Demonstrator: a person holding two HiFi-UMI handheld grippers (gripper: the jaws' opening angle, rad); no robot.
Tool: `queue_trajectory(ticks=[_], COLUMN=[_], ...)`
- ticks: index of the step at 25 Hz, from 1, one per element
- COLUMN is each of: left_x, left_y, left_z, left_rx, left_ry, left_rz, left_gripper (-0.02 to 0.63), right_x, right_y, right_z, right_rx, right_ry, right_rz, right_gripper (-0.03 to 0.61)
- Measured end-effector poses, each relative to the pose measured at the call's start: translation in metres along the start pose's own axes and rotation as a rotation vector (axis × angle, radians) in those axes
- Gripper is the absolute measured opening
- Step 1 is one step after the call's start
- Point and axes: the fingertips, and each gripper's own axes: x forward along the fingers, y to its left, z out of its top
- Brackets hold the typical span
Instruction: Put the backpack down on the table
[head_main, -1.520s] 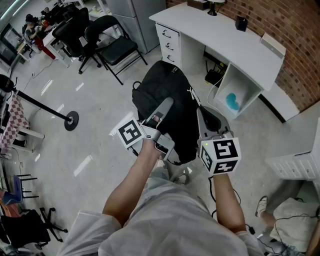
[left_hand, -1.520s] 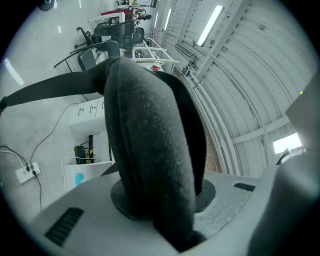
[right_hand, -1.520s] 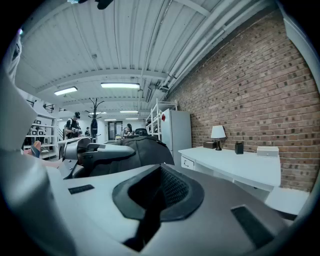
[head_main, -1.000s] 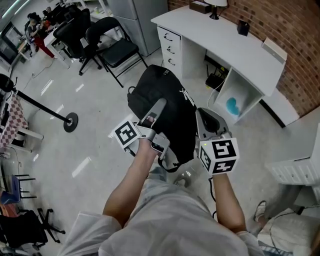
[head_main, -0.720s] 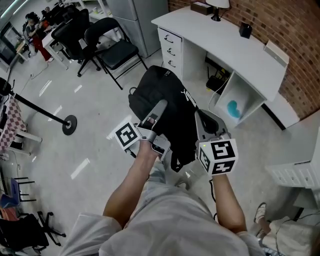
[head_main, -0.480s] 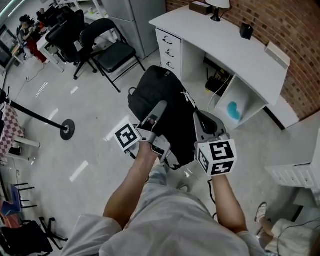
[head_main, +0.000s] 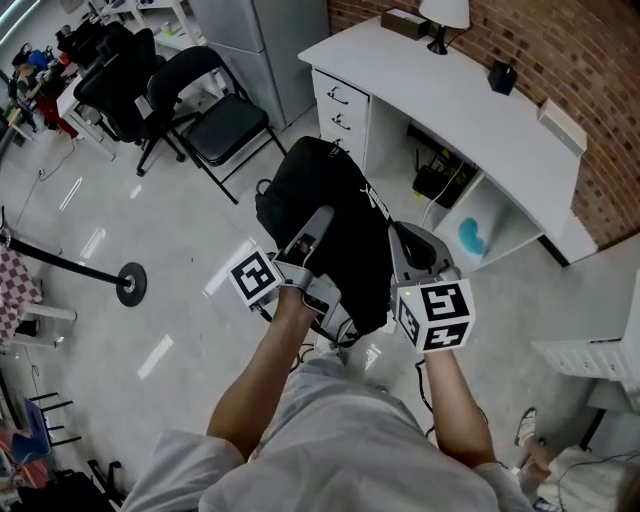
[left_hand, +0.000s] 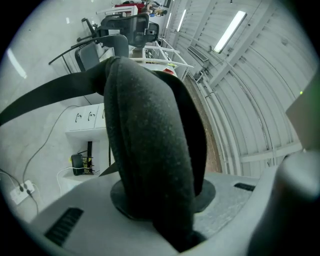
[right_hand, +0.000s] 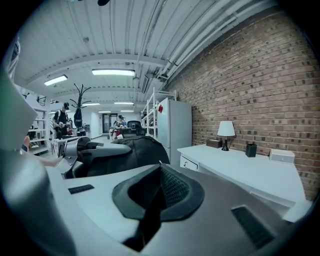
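While I look down from the head view, the left gripper (head_main: 316, 222) has its jaws clamped partway on a thick padded black strap (left_hand: 150, 150). The black fabric backpack (head_main: 345, 200) hangs between both tools, above the pale floor. The right gripper (head_main: 408, 242) pinches a fold of black mesh (right_hand: 172, 187), jaws nearly together. The long white desk (head_main: 470, 100) stands just beyond.

My left forearm (head_main: 268, 365) and right forearm (head_main: 455, 410) reach forward side by side, bare below the sleeves. The left tongs (head_main: 320, 218), tilted slightly upward, are clamped on a padded strap (left_hand: 150, 150); the right tongs (head_main: 402, 238) have their jaws pressed together, nothing visible between.
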Motion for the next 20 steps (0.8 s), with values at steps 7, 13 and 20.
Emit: queue_trajectory(ticks=[7, 13, 20], left_x=[0.021, 0.035, 0.055], left_y=[0.004, 0.000, 0.010], left_z=[0.057, 0.076, 0.091], left_rx=[-0.013, -0.007, 0.007], left_ry=[0.043, 0.068, 0.076], left_rz=[-0.022, -0.047, -0.034], left_gripper=[0.084, 0.084, 0.084], right_x=[0.053, 0.071, 0.091], right_y=[0.014, 0.017, 0.001], right_z=[0.019, 0.027, 0.031], right_rx=[0.000, -0.007, 0.007], right_ry=[0.002, -0.004, -0.012], right_rz=[-0.037, -0.057, -0.069], right_gripper=[0.002, 0.002, 0.002])
